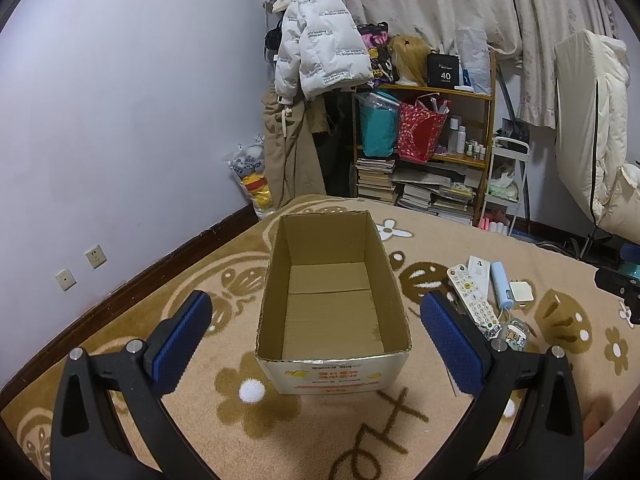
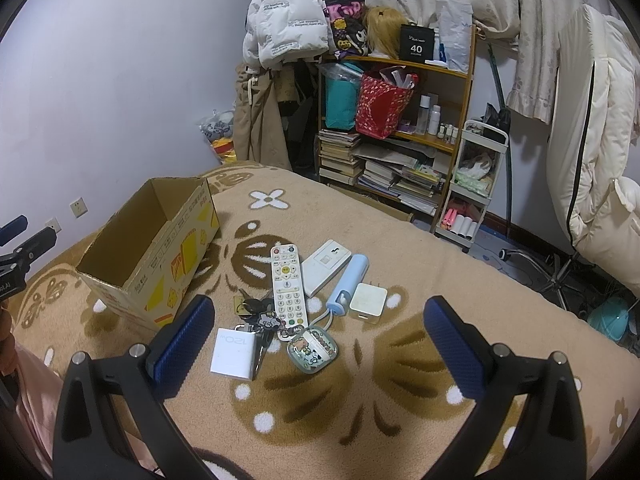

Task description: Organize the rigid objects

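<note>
An open, empty cardboard box (image 1: 332, 300) stands on the tan patterned blanket (image 1: 440, 392); it also shows in the right wrist view (image 2: 160, 256). My left gripper (image 1: 316, 338) is open, its jaws either side of the box's near end. My right gripper (image 2: 320, 344) is open and empty above a cluster of small items: a white remote (image 2: 288, 286), a white flat box (image 2: 325, 266), a blue cylinder (image 2: 348, 284), a small white charger (image 2: 368, 303), a white 120W charger (image 2: 234, 354), keys (image 2: 256, 308) and a cartoon earbud case (image 2: 313, 348). The remote also shows in the left wrist view (image 1: 472, 296).
A wooden shelf (image 2: 452, 72) with books, bags and bottles stands behind the bed, with a white trolley (image 2: 476, 184) beside it. Coats hang at the wall (image 1: 316, 56). A desk chair base (image 2: 560, 276) is on the right. The other gripper shows at the left edge (image 2: 24, 248).
</note>
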Demonstrator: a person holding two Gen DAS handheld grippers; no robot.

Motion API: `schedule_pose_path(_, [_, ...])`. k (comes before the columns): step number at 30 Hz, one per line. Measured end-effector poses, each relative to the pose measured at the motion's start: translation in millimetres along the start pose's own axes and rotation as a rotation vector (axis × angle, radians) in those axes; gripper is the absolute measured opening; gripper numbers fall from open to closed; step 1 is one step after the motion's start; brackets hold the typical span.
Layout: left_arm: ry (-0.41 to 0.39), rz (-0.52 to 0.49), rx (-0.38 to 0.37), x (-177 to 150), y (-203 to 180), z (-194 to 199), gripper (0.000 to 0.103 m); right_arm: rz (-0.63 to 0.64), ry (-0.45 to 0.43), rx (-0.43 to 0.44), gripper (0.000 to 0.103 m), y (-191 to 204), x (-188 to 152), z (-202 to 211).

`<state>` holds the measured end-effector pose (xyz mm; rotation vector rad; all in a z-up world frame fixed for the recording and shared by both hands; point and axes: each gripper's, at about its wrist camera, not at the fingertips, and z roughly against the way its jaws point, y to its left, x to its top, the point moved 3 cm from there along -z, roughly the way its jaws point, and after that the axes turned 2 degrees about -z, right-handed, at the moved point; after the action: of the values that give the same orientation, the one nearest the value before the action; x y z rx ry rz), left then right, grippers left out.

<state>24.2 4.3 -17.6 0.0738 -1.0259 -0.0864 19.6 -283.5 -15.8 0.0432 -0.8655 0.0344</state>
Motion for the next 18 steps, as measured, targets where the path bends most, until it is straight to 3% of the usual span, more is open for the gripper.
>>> schedule_pose_path(18, [0.0, 0.001, 0.002, -0.6, -0.8, -0.2, 0.103, -0.001, 0.0, 0.0, 0.103, -0.9, -0.2, 0.1])
